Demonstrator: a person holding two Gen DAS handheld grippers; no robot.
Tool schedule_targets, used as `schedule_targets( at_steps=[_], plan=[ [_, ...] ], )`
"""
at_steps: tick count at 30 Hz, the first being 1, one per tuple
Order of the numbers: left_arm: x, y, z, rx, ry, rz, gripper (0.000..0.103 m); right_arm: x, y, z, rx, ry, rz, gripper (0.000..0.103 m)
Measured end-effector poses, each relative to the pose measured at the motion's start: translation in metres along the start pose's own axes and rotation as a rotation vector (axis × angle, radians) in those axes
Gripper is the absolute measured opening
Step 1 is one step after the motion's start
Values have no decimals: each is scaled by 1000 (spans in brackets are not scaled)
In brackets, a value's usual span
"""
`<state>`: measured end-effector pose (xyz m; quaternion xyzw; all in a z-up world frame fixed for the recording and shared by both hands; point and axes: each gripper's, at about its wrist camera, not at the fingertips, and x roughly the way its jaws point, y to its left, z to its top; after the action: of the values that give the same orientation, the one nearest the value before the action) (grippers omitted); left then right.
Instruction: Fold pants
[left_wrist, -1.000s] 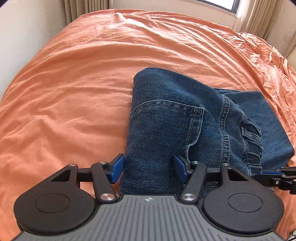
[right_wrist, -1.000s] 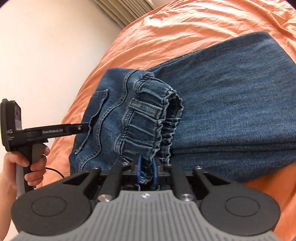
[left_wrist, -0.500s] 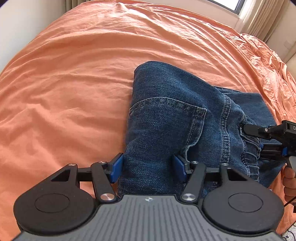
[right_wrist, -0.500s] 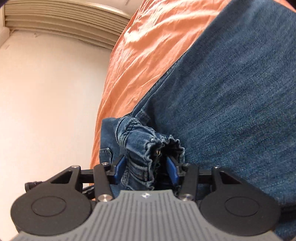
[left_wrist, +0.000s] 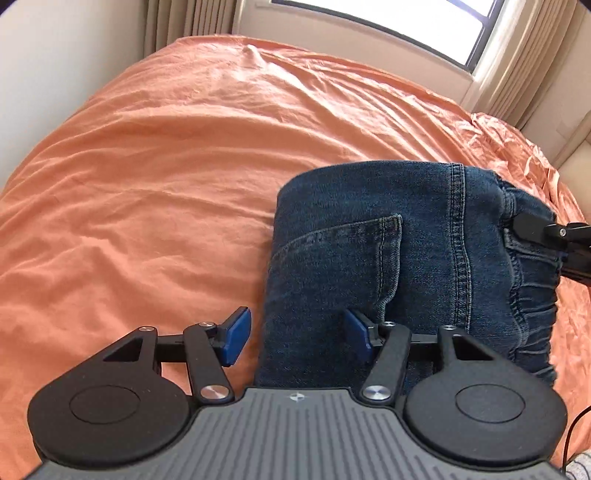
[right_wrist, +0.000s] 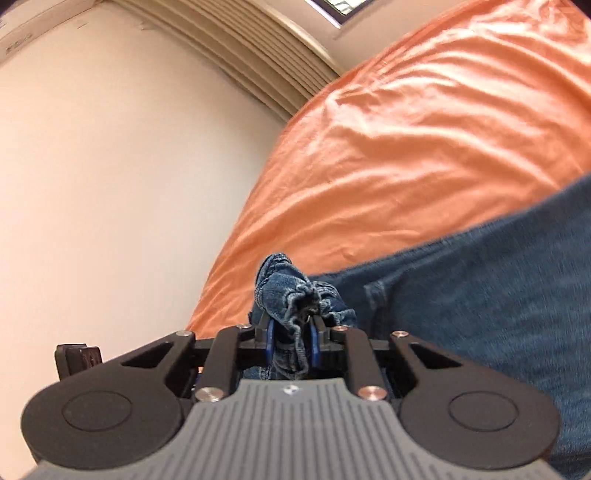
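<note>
One pair of dark blue denim pants (left_wrist: 388, 258) is seen, partly folded, lying on the bed's orange sheet (left_wrist: 166, 184) at the near right of the left wrist view. Denim is judged heavy for cloth, thick, limp rather than stiff, not slippery, not fragile; stacked layers are expected to sag and slide apart if lifted from one point only.

The gathered elastic waistband (right_wrist: 295, 295) is judged the best hold: bunched, thick, easily pinched. The folded side edge by the back pocket (left_wrist: 354, 240) is judged the second hold, so both ends of the fold can be carried together.

The right tool (right_wrist: 291, 343) is clamped on the waistband, its jaws having just been closing, with bunched denim pressed between the blue pads (right_wrist: 270, 339). In the left wrist view the right tool is seen at the pants' right edge. The left tool (left_wrist: 295, 336) is held apart: one pad is over the sheet just beside the fabric's edge, the other over the denim, and no pinch is seen. Whether the right-hand pad touches the cloth cannot be told.

The sheet is wrinkled and soft, so some give under pressure is expected. A plain wall (right_wrist: 110, 166), curtains (left_wrist: 184, 18) and a bright window (left_wrist: 406, 22) are noted beyond the bed. No worktop is seen.
</note>
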<state>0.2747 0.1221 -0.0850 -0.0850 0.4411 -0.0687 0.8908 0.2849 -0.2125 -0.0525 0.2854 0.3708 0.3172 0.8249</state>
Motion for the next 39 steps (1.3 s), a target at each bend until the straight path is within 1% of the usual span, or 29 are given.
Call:
schedule_targets(
  at_steps=[4, 7, 10, 13, 15, 17, 19, 21, 23, 26, 27, 29, 30, 32, 35, 37, 39],
  plan=[
    [-22, 8, 13, -72, -61, -18, 68, -8, 65, 37, -139, -29, -29, 14],
    [-32, 9, 24, -89, -100, -27, 68, -21, 100, 61, -208, -36, -71, 13],
    [-33, 0, 32, -68, -120, -42, 68, -36, 112, 81, -235, -38, -132, 13],
    [-23, -14, 39, -37, -129, -57, 67, -51, 100, 92, -217, -49, -183, 13],
    [-11, -24, 44, -22, -117, -76, 63, -61, 78, 95, -174, -53, -220, 13],
    [3, -36, 46, -1, -112, -97, 63, -71, 53, 96, -140, -60, -248, 13],
    [16, -46, 47, 17, -105, -115, 63, -79, 26, 93, -118, -65, -279, 13],
    [33, -57, 49, 37, -92, -128, 63, -87, -12, 84, -83, -57, -317, 13],
    [53, -68, 49, 64, -79, -124, 63, -87, -53, 77, -19, -38, -356, 13],
    [80, -81, 51, 104, -63, -94, 60, -81, -123, 61, 87, -3, -424, 12],
    [88, -85, 52, 115, -61, -86, 60, -70, -146, 57, 117, -3, -429, 12],
    [100, -91, 54, 133, -61, -77, 60, -63, -179, 53, 164, -8, -418, 12],
    [107, -92, 56, 146, -62, -69, 60, -60, -191, 52, 174, -4, -412, 12],
    [117, -101, 58, 188, -65, -29, 60, -50, -210, 47, 194, 9, -413, 12],
    [134, -104, 60, 222, -53, 15, 57, -40, -229, 41, 204, 24, -413, 13],
    [147, -103, 62, 244, -33, 53, 48, -33, -236, 39, 198, 33, -415, 13],
    [158, -105, 61, 274, -12, 89, 44, -30, -245, 36, 212, 33, -408, 14]
  ],
)
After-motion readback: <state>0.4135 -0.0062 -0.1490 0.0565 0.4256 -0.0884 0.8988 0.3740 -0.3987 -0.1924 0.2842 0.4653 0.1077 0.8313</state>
